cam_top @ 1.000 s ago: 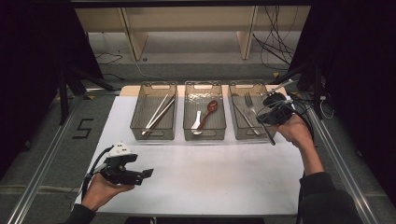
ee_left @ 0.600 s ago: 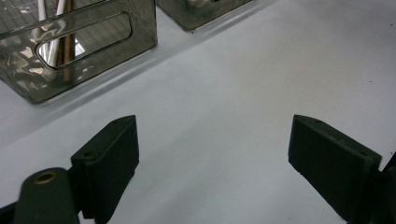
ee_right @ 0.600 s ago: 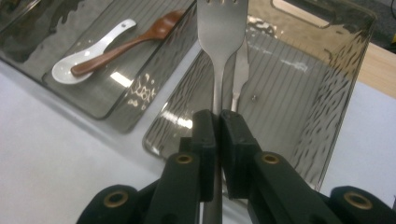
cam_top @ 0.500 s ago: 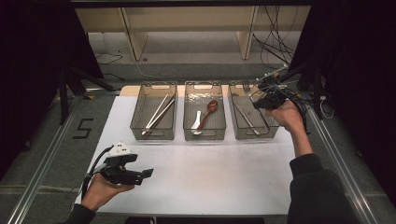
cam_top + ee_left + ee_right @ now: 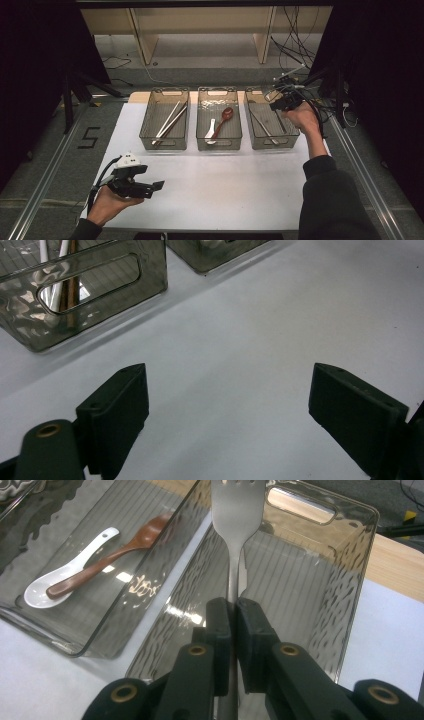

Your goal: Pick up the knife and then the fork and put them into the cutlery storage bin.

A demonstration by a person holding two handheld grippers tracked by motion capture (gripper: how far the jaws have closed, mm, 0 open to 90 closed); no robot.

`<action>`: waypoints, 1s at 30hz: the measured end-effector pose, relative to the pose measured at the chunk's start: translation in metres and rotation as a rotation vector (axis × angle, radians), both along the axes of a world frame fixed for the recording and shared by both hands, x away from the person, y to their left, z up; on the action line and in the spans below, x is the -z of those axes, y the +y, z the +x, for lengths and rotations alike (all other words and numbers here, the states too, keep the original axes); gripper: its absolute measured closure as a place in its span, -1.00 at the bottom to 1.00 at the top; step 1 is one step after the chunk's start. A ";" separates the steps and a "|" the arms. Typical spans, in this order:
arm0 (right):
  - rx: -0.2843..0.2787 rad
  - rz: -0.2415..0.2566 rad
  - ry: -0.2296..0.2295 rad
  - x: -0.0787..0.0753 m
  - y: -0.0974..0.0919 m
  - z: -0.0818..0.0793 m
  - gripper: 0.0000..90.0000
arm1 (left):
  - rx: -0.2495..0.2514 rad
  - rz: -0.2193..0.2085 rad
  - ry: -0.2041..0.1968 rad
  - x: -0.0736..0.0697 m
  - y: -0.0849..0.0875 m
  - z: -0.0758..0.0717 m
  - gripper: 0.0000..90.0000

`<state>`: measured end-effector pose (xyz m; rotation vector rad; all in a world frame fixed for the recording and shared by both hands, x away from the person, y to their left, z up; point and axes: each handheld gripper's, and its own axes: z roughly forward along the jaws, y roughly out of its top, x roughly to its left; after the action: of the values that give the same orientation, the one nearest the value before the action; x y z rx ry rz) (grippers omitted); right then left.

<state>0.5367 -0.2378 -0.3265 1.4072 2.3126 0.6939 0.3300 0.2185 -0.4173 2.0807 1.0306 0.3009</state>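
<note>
Fork [image 5: 235,525] shiny metal; bin [image 5: 320,595] glossy smoked clear plastic.

Recording lab, dark curtains [image 5: 40,45] around a white table [image 5: 215,185], loose cables [image 5: 295,50], floor rails [image 5: 45,180]

The right gripper [image 5: 281,100] is travelling toward the upper part of the high view, leaving the lower right edge of the right tray [image 5: 290,140] and now hanging over that tray's far right corner. It is carrying a metal fork [image 5: 235,540] pinched between its jaws, the tines pointing away over the tray in the right gripper view. The person's right forearm [image 5: 320,165] is stretching farther up the frame with it.
</note>
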 end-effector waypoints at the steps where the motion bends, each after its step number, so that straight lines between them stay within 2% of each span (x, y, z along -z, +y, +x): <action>1: 0.004 0.001 -0.002 0.000 0.000 0.001 0.89 | 0.000 0.000 0.000 0.000 0.000 0.000 -0.65; 15: 0.047 -0.001 -0.007 0.011 0.000 0.014 0.89 | 0.002 0.000 0.001 0.000 0.000 0.000 -0.65; 30: 0.071 -0.008 -0.007 0.026 0.001 0.018 0.89 | 0.003 -0.004 -0.002 0.000 0.000 -0.001 -0.65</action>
<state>0.5548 -0.2372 -0.3529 1.4736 2.2449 0.6676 0.3295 0.2183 -0.4170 2.0773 1.0264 0.2988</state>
